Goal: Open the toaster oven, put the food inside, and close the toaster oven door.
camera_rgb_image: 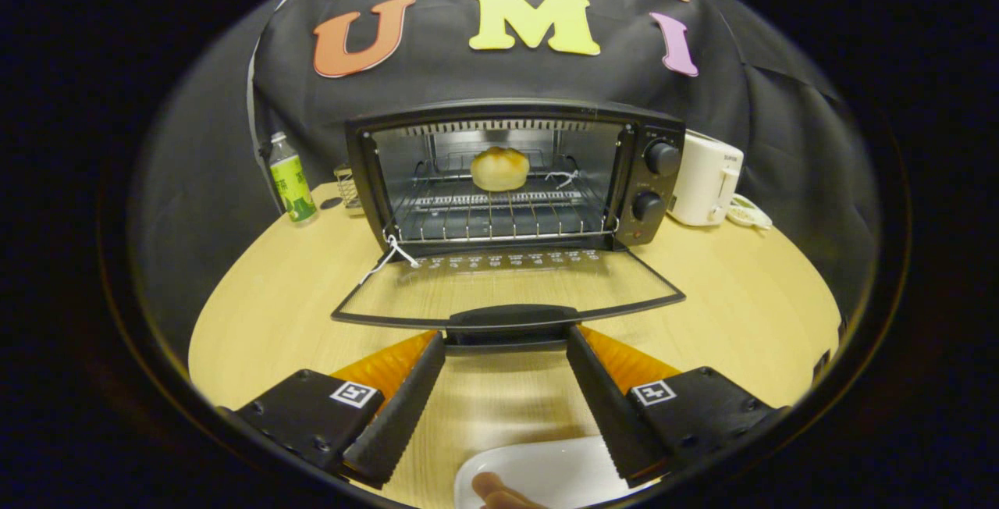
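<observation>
Right now, as I read my feed:
Jaws: my gripper has its two fingers spread wide with nothing held between them; the tips sit at the two ends of the door handle, just under the door's front edge, and I can't tell if they touch it.
Door: one glass door, dropped fully open and lying flat toward me over the counter.
Toaster oven: one toaster oven beyond the door, cavity open, one wire rack inside, two knobs stacked on its right panel.
Food: one round bun sits on the rack, toward the back of the cavity.
Plate: one white plate between the fingers' bases, close to me, with one fingertip of a person on it.
Around the oven: one bottle to its left, one white kettle to its right.
</observation>
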A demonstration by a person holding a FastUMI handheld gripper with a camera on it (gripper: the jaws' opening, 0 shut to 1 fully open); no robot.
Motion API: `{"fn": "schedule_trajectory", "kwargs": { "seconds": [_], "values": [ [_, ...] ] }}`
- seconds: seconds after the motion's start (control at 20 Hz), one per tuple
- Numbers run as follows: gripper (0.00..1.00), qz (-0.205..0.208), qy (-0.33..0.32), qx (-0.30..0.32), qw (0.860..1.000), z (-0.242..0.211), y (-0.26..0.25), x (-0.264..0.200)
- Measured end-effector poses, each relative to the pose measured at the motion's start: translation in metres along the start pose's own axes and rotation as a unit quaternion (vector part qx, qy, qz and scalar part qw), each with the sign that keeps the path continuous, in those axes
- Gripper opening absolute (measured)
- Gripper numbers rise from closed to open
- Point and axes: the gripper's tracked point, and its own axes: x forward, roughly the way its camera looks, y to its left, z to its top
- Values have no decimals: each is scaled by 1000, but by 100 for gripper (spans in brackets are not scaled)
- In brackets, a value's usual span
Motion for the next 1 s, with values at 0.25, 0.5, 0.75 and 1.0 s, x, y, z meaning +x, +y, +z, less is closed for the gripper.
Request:
{"fn": "schedule_trajectory", "kwargs": {
  "seconds": [0.25, 0.5, 0.75, 1.0],
  "values": [
    [100, 8, -62, -2, 998, 32, 3, -10],
    [100, 13, -138, -10, 990, 70, 4, -13],
    [100, 18, -191, -15, 981, 104, 4, -11],
    [100, 21, -190, 6, 981, 106, -5, -30]
  ]
}}
